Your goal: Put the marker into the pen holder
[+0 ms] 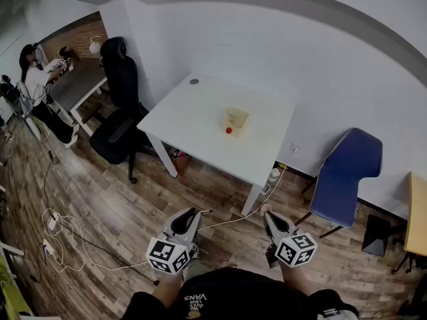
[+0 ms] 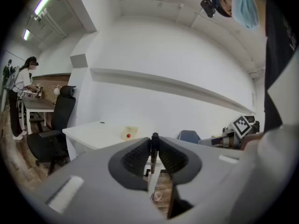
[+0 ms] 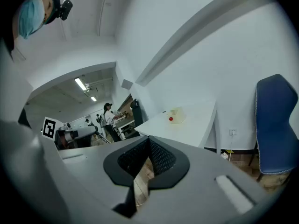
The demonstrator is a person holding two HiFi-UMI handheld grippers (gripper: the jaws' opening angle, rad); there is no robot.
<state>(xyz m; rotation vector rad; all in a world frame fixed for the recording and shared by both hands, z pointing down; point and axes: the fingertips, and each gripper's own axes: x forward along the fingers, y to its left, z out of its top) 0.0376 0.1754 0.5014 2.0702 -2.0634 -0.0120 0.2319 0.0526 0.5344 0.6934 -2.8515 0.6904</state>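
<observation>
A pale yellow pen holder (image 1: pixel 235 119) with a small red object (image 1: pixel 229 130) at its front stands on the white table (image 1: pixel 200 119), well ahead of both grippers. My left gripper (image 1: pixel 195 213) is held low over the wooden floor, short of the table. In the left gripper view its jaws (image 2: pixel 154 146) are shut on a dark marker (image 2: pixel 153 154), which stands upright between the pads. The pen holder (image 2: pixel 131 132) shows far beyond it. My right gripper (image 1: pixel 267 211) hangs beside the left one, and its jaws (image 3: pixel 148 141) are shut with nothing between them. The pen holder (image 3: pixel 176 115) lies far ahead of it.
A black office chair (image 1: pixel 120 112) stands left of the table and a blue chair (image 1: pixel 350 172) to its right. Cables (image 1: pixel 60 235) trail over the floor at the left. A bottle (image 1: pixel 272 176) sits by the near table leg. A person (image 1: pixel 37 79) works at a far desk.
</observation>
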